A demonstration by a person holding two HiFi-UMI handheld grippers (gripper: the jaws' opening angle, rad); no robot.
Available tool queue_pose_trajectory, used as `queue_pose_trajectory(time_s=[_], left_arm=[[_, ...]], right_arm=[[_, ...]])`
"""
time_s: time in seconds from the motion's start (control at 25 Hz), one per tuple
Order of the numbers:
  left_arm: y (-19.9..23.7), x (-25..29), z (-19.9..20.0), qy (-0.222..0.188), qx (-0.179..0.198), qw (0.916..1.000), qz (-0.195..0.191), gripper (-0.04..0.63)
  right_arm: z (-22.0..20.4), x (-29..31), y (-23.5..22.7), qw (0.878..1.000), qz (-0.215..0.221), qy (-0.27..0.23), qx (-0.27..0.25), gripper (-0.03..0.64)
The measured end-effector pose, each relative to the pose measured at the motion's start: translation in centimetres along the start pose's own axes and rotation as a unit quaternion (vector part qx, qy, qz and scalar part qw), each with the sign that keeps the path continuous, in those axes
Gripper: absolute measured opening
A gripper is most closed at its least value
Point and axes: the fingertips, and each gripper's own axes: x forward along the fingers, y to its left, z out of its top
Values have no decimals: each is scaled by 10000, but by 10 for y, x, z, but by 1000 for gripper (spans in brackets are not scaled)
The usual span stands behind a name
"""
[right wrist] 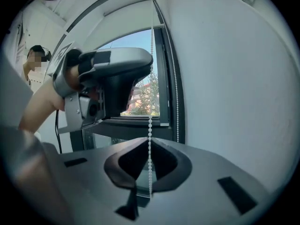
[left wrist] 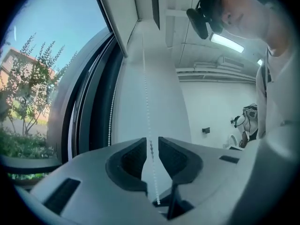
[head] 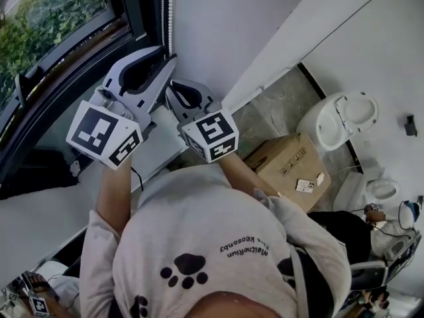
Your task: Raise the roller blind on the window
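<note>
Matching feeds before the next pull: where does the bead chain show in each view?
Head view: bead chain hangs at top centre, above both tools.
Left gripper view: chain runs down the middle, between the left tool's parted jaws.
Right gripper view: chain mid-frame, pinched by the right tool.
Shared landmark: the dark window frame.

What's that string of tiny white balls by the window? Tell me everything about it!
The bead chain is a thin string of small, white, plastic-looking beads, hanging straight down beside the dark window frame. A second strand hangs nearer the white wall. The right gripper is shut on it; higher up it runs between the parted jaws of the left gripper, not pinched.
</note>
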Motion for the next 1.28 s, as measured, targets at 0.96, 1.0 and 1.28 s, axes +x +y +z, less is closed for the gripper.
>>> queue_pose_trajectory(time_s=[0.96, 1.0, 1.28], left_arm=[[5, 6, -40, 275, -318, 9989, -188, 11], [5, 6, -43, 290, -354, 9988, -184, 11], [-1, 2, -64, 390, -561, 9976, -144, 11]], right_arm=[[-62, 11, 5, 9978, 20, 653, 80, 18], [-65, 12, 5, 9976, 28, 690, 85, 18], [-88, 14, 7, 9954, 118, 949, 78, 18]])
